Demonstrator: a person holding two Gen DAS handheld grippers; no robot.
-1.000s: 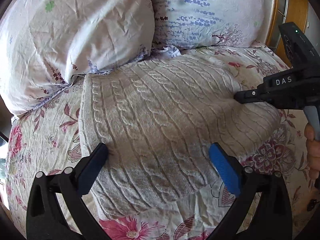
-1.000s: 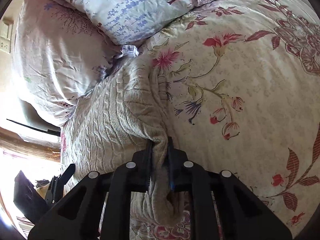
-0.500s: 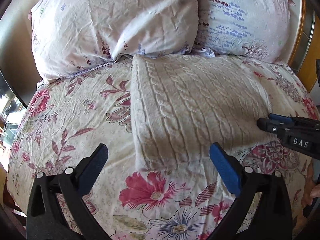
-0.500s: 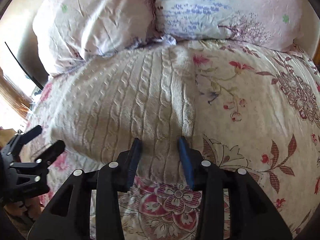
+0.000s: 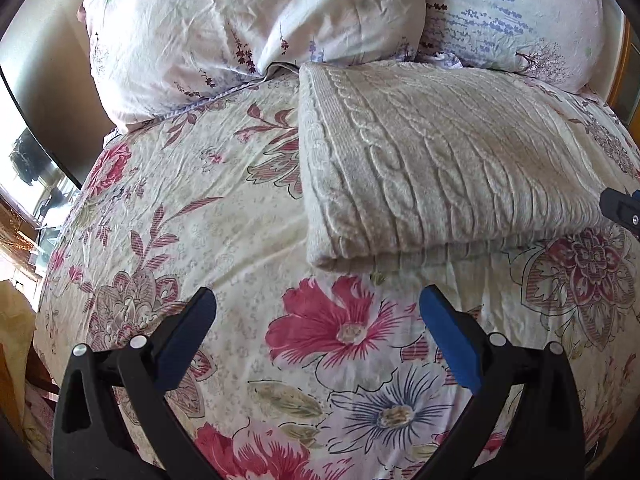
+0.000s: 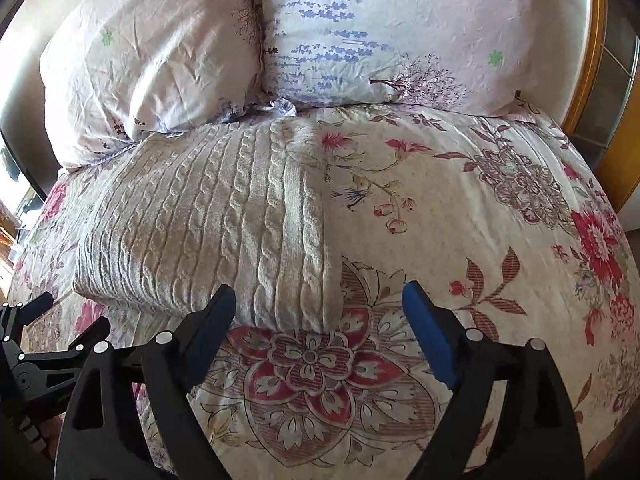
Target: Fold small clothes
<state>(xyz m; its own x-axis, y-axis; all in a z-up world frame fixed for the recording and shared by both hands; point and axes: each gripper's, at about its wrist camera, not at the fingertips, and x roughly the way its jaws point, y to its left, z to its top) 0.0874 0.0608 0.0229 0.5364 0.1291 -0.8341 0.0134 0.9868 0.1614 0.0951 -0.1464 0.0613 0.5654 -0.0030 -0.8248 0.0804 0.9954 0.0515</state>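
Sweater [image 5: 440,160], folded, lay on the bed [image 5: 200,240], its far edge against the pillows [image 5: 248,28]. My left hand-held gripper [image 5: 318,312] hung spread over bare bedspread short of its near fold. My right hand-held gripper [image 6: 318,300] was opening, the near right corner loose between its fingers.

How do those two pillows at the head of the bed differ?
The left pillow is mostly plain pale pink with a few small sprigs; the right pillow carries bold purple lavender stalks and a small tree. The knitted sweater lies in front of the left one. Both are wrinkled and lean side by side.
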